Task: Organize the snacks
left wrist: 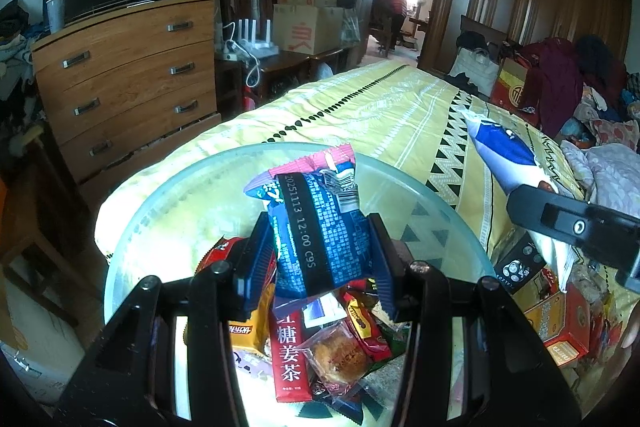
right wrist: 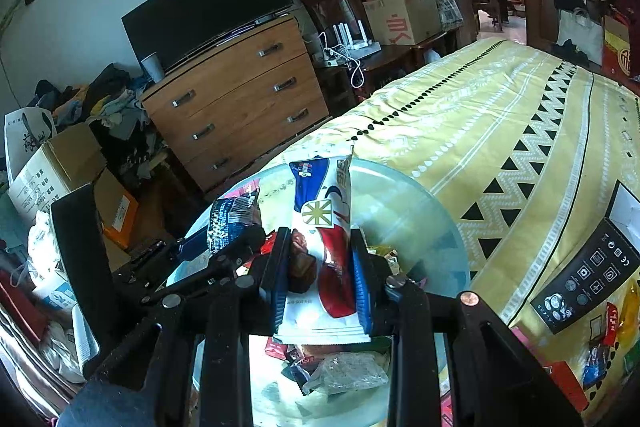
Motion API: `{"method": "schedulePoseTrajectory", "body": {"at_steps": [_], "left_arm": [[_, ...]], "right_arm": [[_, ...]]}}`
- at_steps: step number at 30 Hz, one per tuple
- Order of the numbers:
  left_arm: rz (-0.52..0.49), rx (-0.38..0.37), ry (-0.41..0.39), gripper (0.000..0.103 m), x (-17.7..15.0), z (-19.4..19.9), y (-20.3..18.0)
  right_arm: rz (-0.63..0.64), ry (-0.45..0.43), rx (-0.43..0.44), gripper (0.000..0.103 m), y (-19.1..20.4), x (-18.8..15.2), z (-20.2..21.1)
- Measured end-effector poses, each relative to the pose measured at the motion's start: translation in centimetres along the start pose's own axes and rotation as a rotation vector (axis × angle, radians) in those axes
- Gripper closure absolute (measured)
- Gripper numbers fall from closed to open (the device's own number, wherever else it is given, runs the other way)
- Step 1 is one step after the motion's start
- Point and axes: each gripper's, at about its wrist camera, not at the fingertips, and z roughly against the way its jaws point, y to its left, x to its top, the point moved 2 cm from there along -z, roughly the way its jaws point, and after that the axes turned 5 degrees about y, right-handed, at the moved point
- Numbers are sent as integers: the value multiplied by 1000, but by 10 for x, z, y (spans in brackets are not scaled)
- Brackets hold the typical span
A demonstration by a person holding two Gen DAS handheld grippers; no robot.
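A big glass bowl rests on the yellow bedspread and holds several snack packets. My left gripper is shut on a blue snack packet with a pink top edge, held upright over the bowl. In the right wrist view my right gripper is shut on a white, red and blue snack packet, also upright above the glass bowl. That white packet and the right gripper's black body show at the right of the left wrist view. The left gripper with its blue packet appears left of the white one.
Loose snacks and a red box lie on the bed right of the bowl, beside a black box. A wooden chest of drawers with a TV stands left of the bed. Cardboard boxes are stacked by the doorway, where a person stands.
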Motion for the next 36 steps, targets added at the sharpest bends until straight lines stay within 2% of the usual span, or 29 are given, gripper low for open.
{"method": "schedulePoseTrajectory", "body": {"at_steps": [36], "left_arm": [[1,3,18,57,-8,-11,3]], "right_arm": [[-14,14,16,72,0,-3,-14]]}}
